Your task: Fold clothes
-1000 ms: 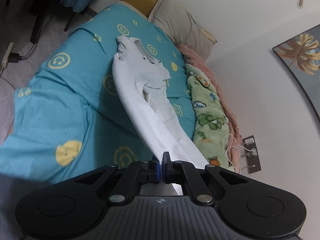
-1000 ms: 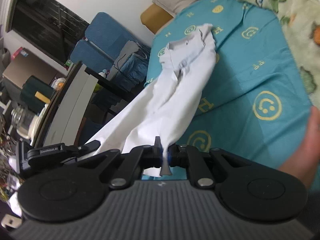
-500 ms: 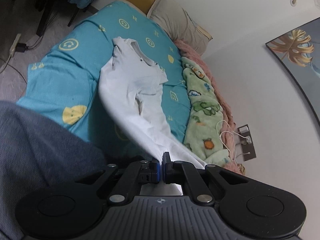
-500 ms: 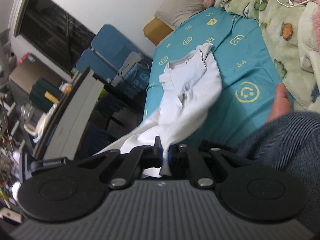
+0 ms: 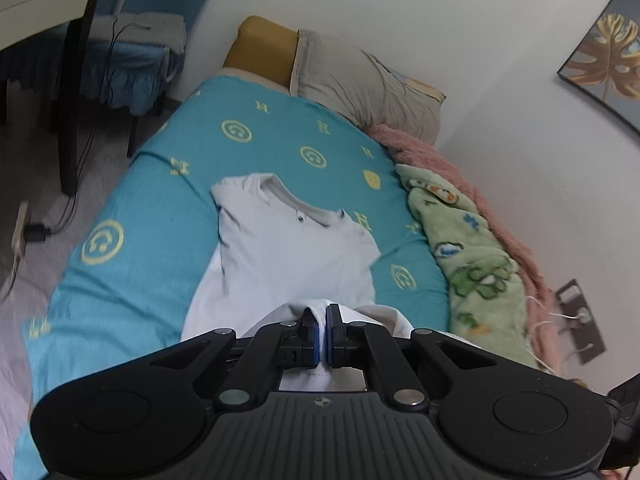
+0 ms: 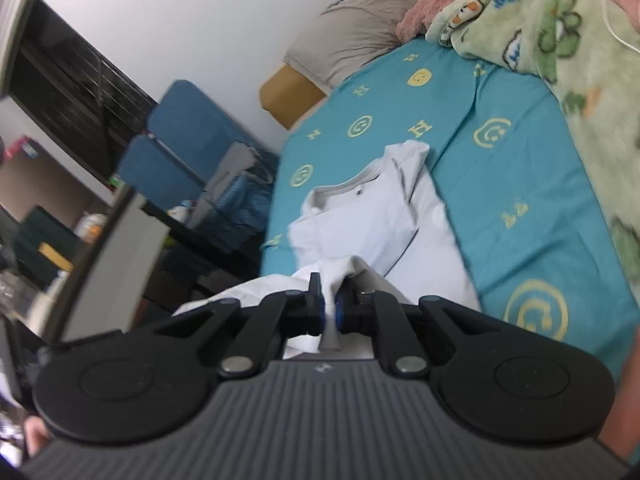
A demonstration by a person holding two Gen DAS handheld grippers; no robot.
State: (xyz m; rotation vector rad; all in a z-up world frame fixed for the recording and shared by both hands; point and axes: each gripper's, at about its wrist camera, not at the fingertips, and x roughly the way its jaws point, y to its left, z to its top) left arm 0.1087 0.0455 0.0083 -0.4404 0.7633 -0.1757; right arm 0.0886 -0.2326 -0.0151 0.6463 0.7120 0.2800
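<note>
Presently, item one: white shirt, collar end lying flat on my bed's teal sheet, collar toward the pillows; the lower end rises off the sheet to both my grippers. In the right wrist view one side of the shirt is folded in over the body.

Item two: my left gripper, jaws pressed nearly together, pinching a bunched hem of the shirt; white cloth shows between the blue pads and behind them.

Item three: my right gripper, jaws likewise almost closed on a gathered fold of the same shirt, a tongue of fabric hanging down between the fingers.

Item four: grey pillow at the head of the bed, against the wall, with a mustard cushion just beside it.

Item five: green cartoon blanket along the wall side of the bed, a pink fleece beneath and behind it, both well apart from the shirt.

Item six: blue chair off the bed's far side, near a dark desk.

Item seven: framed leaf picture on the wall.
</note>
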